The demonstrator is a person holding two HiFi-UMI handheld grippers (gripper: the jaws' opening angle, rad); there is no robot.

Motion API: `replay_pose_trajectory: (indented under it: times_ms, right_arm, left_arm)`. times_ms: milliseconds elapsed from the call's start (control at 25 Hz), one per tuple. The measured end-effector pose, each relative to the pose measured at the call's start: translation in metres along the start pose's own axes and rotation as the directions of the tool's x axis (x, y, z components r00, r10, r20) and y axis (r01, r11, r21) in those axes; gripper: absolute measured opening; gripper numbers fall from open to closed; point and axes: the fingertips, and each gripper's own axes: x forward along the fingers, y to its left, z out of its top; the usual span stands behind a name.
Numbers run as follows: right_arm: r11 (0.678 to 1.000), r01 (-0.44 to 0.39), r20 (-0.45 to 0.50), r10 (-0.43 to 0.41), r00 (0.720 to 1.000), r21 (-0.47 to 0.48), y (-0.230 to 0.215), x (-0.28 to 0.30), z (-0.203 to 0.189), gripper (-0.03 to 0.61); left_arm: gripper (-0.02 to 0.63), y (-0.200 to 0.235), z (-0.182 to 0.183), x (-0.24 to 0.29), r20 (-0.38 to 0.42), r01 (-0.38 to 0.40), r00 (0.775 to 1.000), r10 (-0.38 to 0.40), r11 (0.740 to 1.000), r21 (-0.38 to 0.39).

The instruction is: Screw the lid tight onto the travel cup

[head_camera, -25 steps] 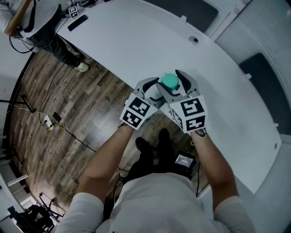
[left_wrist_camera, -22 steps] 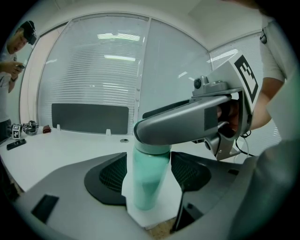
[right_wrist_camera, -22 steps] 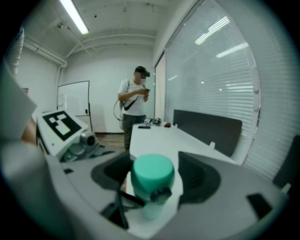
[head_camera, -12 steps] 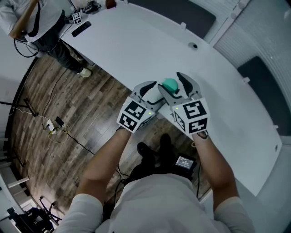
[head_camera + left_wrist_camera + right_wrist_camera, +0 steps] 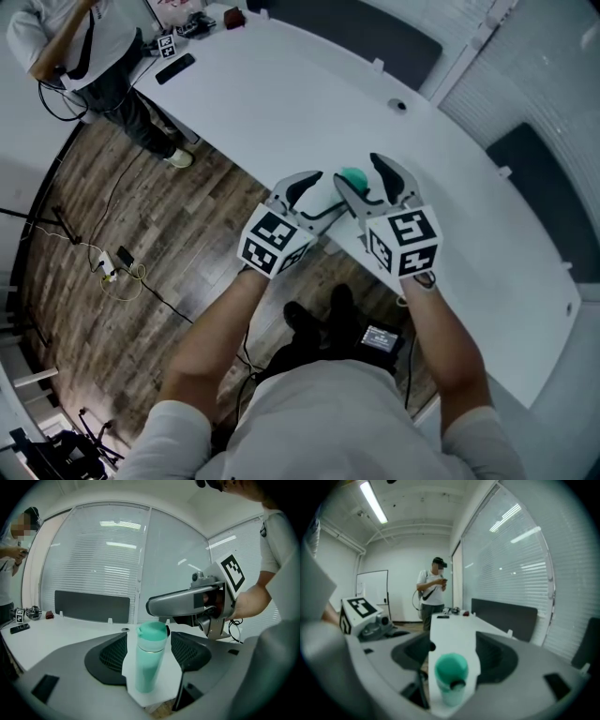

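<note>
Travel cup (image 5: 151, 660), teal with its lid (image 5: 153, 631) on top, stands upright near the edge of the white worktop (image 5: 281, 94). I see my left claw (image 5: 319, 199) and right claw (image 5: 368, 183) both spread wide around it, gripping nothing.

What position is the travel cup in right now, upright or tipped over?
Upright: in the left gripper view the travel cup stands on its base on the table, lid on top.

head view looks steeply down; both gripper views share the cup (image 5: 151, 660).
</note>
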Motion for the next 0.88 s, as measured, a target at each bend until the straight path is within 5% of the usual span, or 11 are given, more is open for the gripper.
replay_pose_trajectory:
  times_ms: [320, 880]
  right_arm:
    - [1.000, -0.001, 0.039, 0.000, 0.999, 0.012, -0.002, -0.015, 0.017, 0.302]
    - [0.999, 0.047, 0.082, -0.046, 0.996, 0.000, -0.002, -0.047, 0.044, 0.120]
  left_arm:
    - [0.310, -0.004, 0.021, -0.011, 0.050, 0.005, 0.999, -0.004, 1.000, -0.017]
    - [0.310, -0.014, 0.066, -0.040, 0.164, 0.018, 0.986, -0.007, 0.998, -0.068]
